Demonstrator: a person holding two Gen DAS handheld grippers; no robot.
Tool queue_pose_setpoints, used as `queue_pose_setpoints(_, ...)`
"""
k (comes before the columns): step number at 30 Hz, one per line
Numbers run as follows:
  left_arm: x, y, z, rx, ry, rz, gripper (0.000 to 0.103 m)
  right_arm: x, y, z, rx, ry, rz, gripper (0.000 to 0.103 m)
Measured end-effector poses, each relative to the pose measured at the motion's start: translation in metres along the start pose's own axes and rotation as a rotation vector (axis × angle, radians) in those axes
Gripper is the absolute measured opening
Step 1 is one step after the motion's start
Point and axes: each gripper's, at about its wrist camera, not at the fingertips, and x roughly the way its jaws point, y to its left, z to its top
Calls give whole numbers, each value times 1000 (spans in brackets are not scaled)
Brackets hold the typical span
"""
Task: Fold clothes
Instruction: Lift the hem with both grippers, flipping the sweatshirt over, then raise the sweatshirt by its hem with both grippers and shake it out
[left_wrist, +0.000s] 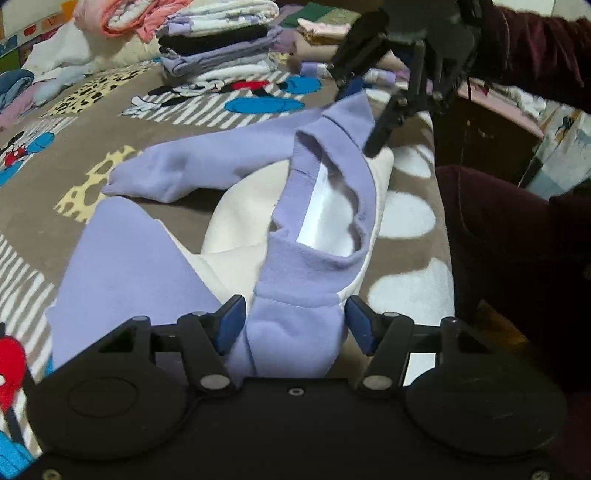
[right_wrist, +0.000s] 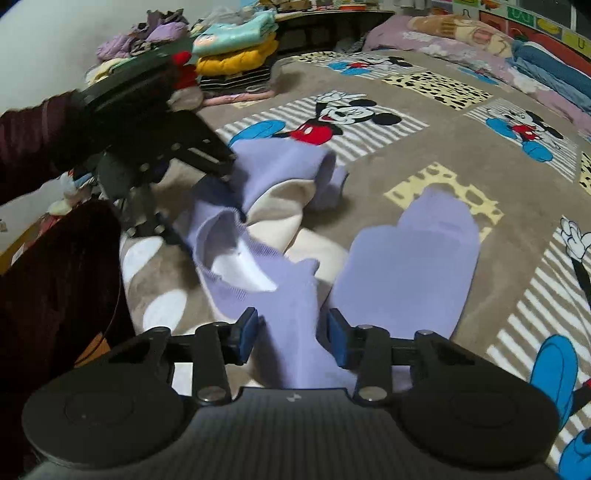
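Gripping the lilac-and-cream sweatshirt (left_wrist: 236, 229) at its shoulders (neckline between them), left tool (left_wrist: 293, 325) and right tool (right_wrist: 291, 339) hold it above the bed (right_wrist: 424, 155).

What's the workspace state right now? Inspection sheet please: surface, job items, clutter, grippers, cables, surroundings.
Surface: bed under a brown cartoon-mouse blanket, soft and uneven.
Job's things: one lilac and cream sweatshirt, crumpled; neckline gapes open; one sleeve lies flat on the blanket.
Clutter: folded stack at the far side, unfolded pink garment on top; second stack with yellow and mint items; loose clothes along the pillows.
Grippers: left gripper and right gripper each have bunched lilac fabric between their fingers, on opposite sides of the neckline.
Cables: a thin dark cable hangs below the right gripper.
Surroundings: operator's maroon sleeves; pillows and bedding at the headboard.
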Motion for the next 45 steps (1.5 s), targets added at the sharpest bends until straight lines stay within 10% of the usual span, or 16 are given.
queue_pose_setpoints(4, -5, -21, -3, 50, -10, 40, 59, -9, 7, -13, -11, -30, -52, 43)
queue_pose_setpoints(9, -5, -35, -1, 39, -15, 135, 29, -13, 20, -23, -67, -26, -82, 45)
queue_pose_setpoints(11, -11, -40, 1, 34, -30, 163, 18, -14, 27, -23, -89, -20, -116, 30)
queue_pose_setpoints(25, -86, -65, 41, 41, -165, 301, 7, -77, 70, 14, -208, -161, -253, 5)
queue_pose_setpoints(27, -84, -73, 37, 66, -155, 316, 7, -76, 71, 13, -209, -173, -276, 11)
queue_pose_setpoints(31, -78, -92, 24, 127, -129, 342, 7, -64, 68, 3, -200, -157, -285, 68)
queue_pose_setpoints(38, -66, -117, 9, 204, -104, 375, 6, -24, 74, -13, -283, -97, -302, 69)
queue_pose_setpoints(40, -67, -116, 8, 184, -111, 389, 6, -17, 74, -13, -288, -88, -276, 59)
queue_pose_setpoints(42, -68, -112, 8, 163, -123, 403, 4, -11, 75, -12, -287, -39, -248, 24)
queue_pose_setpoints(45, -71, -108, 10, 131, -146, 407, 2, -5, 77, -13, -303, 11, -238, 21)
